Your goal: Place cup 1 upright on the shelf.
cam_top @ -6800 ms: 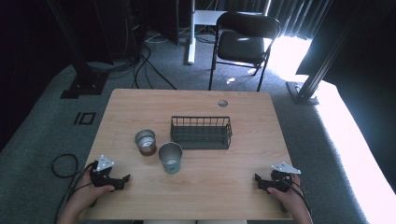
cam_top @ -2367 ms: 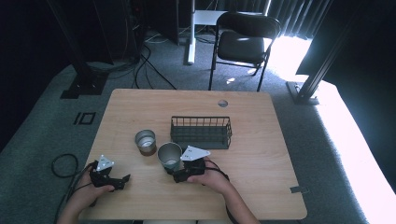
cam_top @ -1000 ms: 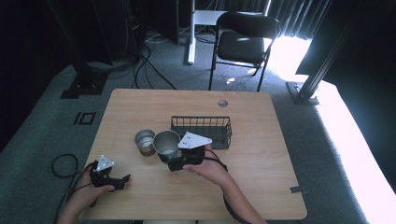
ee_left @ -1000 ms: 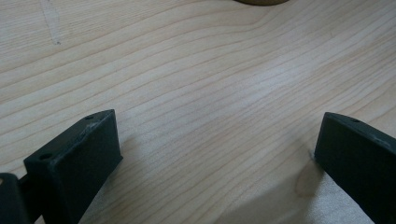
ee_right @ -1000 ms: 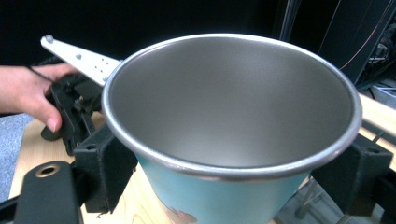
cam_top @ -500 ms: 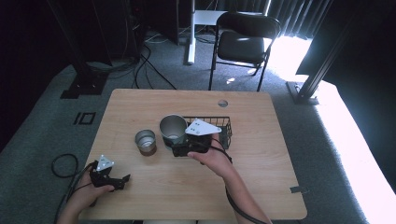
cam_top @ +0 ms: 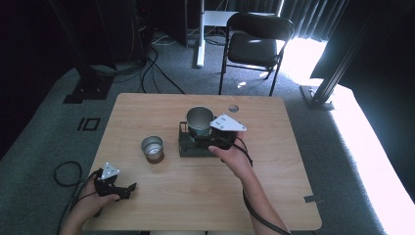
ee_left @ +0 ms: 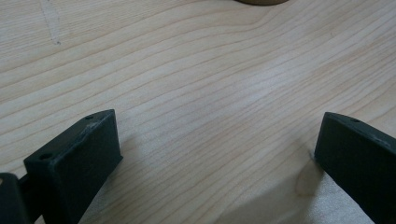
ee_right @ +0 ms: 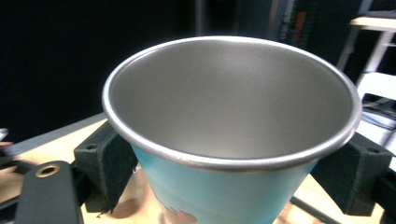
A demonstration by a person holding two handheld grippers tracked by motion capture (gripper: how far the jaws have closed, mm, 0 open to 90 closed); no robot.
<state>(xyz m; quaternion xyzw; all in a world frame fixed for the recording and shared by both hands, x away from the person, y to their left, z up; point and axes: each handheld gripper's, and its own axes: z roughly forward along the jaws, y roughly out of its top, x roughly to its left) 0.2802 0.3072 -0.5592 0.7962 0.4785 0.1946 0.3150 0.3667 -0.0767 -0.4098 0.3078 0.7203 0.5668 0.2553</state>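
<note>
You held the right gripper [cam_top: 208, 133] clamped on the metal cup [cam_top: 199, 119], its two black jaws pressed against opposite sides of the cup's blue wall just below the rim, as the right gripper view confirmed [ee_right: 231, 126]. The cup sat upright and empty in that grip, raised above the table [cam_top: 274, 196] and over the left end of the black wire basket [cam_top: 188, 145], which stood near the table's centre. The second metal cup [cam_top: 152, 147] stood on the table at about 9 o'clock from the basket, apart from it. Your left gripper [cam_top: 117, 186] rested at the table's 7 o'clock corner with its jaws spread wide and nothing between them; the left gripper view showed bare wood [ee_left: 196, 93] between the jaws. The step in hand appeared to be the transfer of the held cup into the basket, with the carry nearly complete and the lowering not yet done. The next move called for you to centre the cup over the basket opening, lower it upright until its base seated on the basket floor, and clear the wire rim before parting the jaws. Tilting the cup on the way down risked catching it on the rim.
</note>
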